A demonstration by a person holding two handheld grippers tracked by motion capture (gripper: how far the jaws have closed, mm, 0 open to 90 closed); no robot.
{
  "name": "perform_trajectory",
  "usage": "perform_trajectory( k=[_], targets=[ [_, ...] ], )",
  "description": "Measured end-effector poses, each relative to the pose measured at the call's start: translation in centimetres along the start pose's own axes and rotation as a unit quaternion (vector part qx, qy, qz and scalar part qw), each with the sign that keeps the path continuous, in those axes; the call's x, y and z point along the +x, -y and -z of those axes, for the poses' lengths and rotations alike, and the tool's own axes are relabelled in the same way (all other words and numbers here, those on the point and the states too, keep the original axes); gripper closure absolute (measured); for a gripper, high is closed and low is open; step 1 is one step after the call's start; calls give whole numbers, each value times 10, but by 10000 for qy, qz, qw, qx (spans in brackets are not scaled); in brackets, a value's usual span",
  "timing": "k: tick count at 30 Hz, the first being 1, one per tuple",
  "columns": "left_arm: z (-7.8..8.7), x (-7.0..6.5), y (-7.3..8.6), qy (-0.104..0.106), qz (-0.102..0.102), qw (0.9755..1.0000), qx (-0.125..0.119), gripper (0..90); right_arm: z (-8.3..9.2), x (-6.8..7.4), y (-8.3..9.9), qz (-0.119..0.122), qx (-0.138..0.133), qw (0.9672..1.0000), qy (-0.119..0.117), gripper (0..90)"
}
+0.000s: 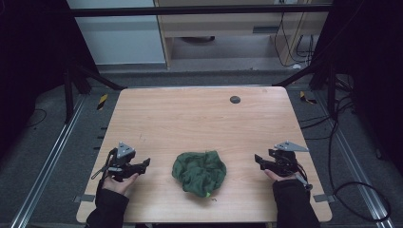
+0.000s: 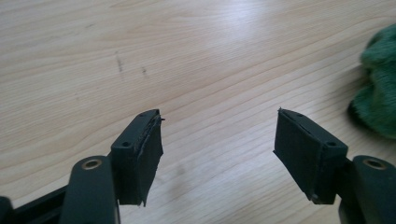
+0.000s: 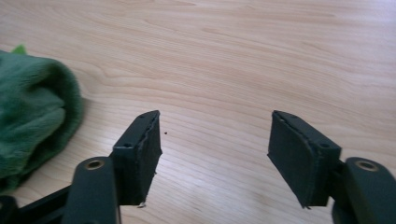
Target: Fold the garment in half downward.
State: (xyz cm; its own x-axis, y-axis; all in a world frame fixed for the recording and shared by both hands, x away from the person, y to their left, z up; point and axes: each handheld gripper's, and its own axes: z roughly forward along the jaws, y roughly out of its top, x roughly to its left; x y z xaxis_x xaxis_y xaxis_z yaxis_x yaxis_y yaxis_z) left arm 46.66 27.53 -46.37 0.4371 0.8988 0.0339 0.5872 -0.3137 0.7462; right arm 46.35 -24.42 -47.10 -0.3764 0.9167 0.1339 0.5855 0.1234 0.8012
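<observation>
Light wooden table w/ pale grain [image 1: 190, 118], seen from high view. Crumpled dark green fleecy cloth [image 1: 199, 172] lies bunched in a heap at near-centre of table, roughly midway btw the two grippers, touching neither. Small bright green tag shows at its near edge.

Left gripper [image 1: 145, 164], black w/ grey three-cornered plate on top, held in person's left hand [image 1: 119, 183] at near-left of table, jaws pointing right twd cloth. Left gripper view: gripper [image 2: 218, 135] has jaws spread wide, nothing btw them, bare wood below; cloth [image 2: 379, 84] at far-right edge of that view, apart from jaws.

Right gripper [image 1: 258, 159], same build, held in right hand [image 1: 281, 176] at near-right, jaws pointing left twd cloth. Right gripper view: gripper [image 3: 215, 135] jaws also wide apart, empty; cloth [image 3: 32, 116] at left of view, near left jaw but not touching.

Small dark round disc [image 1: 235, 99] sits near far edge of table, right of centre, well apart from all else. Dark sleeves cover both forearms.
</observation>
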Motion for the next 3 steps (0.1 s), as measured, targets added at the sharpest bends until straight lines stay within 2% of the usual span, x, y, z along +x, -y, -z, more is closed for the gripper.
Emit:
perform_trajectory(
  k=[3],
  targets=[
    [0, 8, 3, -84, 103, 9999, 5, 290, 1, -6, 2, -29, 51, 9999, 100, 301]
  ],
)
